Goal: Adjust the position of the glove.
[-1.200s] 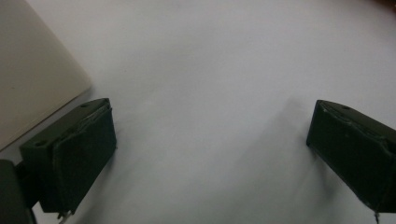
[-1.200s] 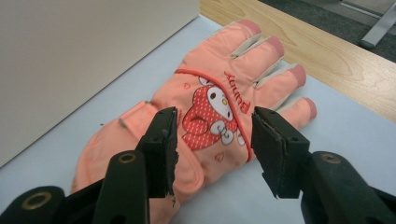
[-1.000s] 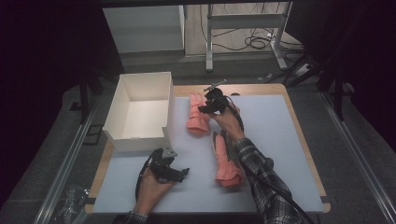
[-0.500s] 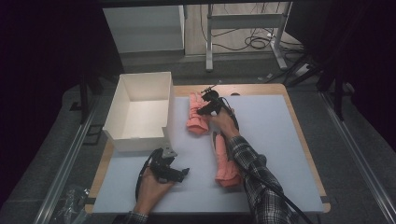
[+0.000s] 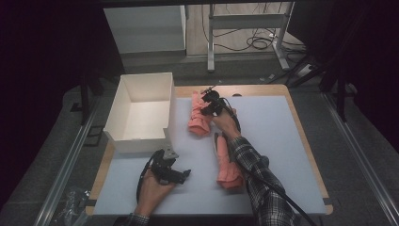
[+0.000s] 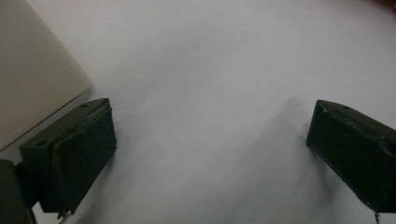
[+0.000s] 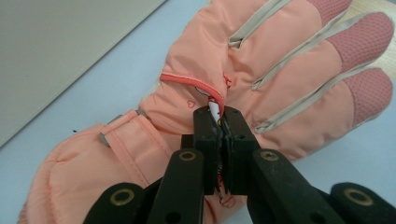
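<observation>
A salmon-pink padded glove (image 5: 199, 116) (image 7: 243, 93) lies on the white mat beside the box. My right gripper (image 5: 207, 104) (image 7: 219, 121) is over its palm, shut on a small white tag or fold at the glove's seam. A second pink glove (image 5: 227, 165) lies nearer me, partly under the plaid sleeve (image 5: 256, 174). My left gripper (image 5: 173, 170) (image 6: 210, 154) rests low over the bare mat near the front, open, with nothing between its jaws.
An open white cardboard box (image 5: 141, 136) stands at the mat's left; its corner (image 6: 32, 88) is close to my left gripper. The white mat (image 5: 277, 141) covers a wooden table. Cables and a table frame (image 5: 244, 28) lie on the floor beyond.
My right gripper has shifted slightly left and toward me over the far glove, keeping its hold. The left gripper has stayed put.
</observation>
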`<move>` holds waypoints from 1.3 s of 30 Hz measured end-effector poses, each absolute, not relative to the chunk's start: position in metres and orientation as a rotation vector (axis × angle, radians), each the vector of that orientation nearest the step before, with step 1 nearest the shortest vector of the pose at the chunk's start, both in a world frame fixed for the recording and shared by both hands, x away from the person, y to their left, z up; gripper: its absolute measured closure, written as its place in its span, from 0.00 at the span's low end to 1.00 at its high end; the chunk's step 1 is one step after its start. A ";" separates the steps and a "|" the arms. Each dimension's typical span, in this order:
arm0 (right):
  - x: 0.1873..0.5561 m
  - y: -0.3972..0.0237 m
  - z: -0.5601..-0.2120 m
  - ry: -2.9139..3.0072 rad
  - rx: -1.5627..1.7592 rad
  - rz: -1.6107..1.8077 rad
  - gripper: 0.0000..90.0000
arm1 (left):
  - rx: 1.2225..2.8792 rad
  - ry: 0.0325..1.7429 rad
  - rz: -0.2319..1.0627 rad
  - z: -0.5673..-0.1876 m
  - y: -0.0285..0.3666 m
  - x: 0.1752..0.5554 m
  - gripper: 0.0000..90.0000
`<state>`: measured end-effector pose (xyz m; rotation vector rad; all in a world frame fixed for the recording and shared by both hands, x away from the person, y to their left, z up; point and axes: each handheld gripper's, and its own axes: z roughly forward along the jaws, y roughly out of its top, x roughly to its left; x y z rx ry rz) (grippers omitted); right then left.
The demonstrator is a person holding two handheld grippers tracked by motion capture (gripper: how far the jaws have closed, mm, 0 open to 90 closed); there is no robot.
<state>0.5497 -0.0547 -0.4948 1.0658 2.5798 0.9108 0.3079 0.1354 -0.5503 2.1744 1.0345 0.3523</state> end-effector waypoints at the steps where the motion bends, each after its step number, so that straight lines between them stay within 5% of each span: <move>1: 0.549 -0.055 -0.493 2.578 1.070 0.917 0.95 | 2.175 1.034 0.352 -0.550 0.135 0.308 0.02; 39: 0.493 -0.095 -0.410 2.664 0.946 1.199 0.95 | 2.175 1.034 0.354 -0.550 0.135 0.308 0.02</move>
